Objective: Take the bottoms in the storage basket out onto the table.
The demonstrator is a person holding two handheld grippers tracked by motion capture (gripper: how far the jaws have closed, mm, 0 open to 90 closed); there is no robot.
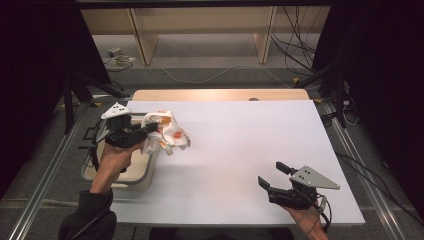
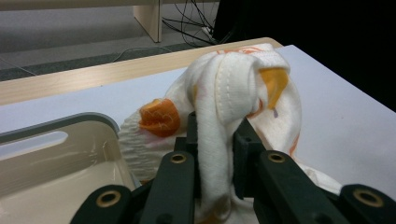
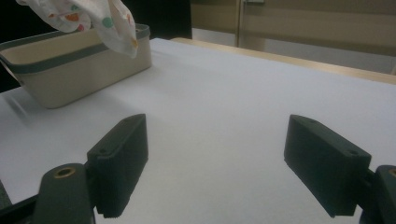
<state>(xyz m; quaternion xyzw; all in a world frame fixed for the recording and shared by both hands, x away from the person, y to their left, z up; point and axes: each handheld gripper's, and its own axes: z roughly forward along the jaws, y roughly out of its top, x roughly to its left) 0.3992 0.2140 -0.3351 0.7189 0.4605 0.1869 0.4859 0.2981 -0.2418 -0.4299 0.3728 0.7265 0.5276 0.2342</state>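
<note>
A white cloth with orange prints [image 1: 167,134] hangs in the air at the table's left side, above the right rim of a beige basket [image 1: 134,176]. My left gripper [image 1: 151,128] is shut on the cloth [image 2: 233,88], whose folds drape over and between the jaws. The cloth [image 3: 93,18] also hangs over the basket [image 3: 70,65] in the right gripper view. My right gripper [image 1: 273,175] rests near the table's front right, open, with nothing between its fingers [image 3: 121,158].
The white table top [image 1: 240,145] stretches between the two grippers. A wooden strip [image 1: 220,94] runs along its far edge. Behind the table, cables [image 1: 295,45] lie on the floor by wooden furniture legs [image 1: 145,45].
</note>
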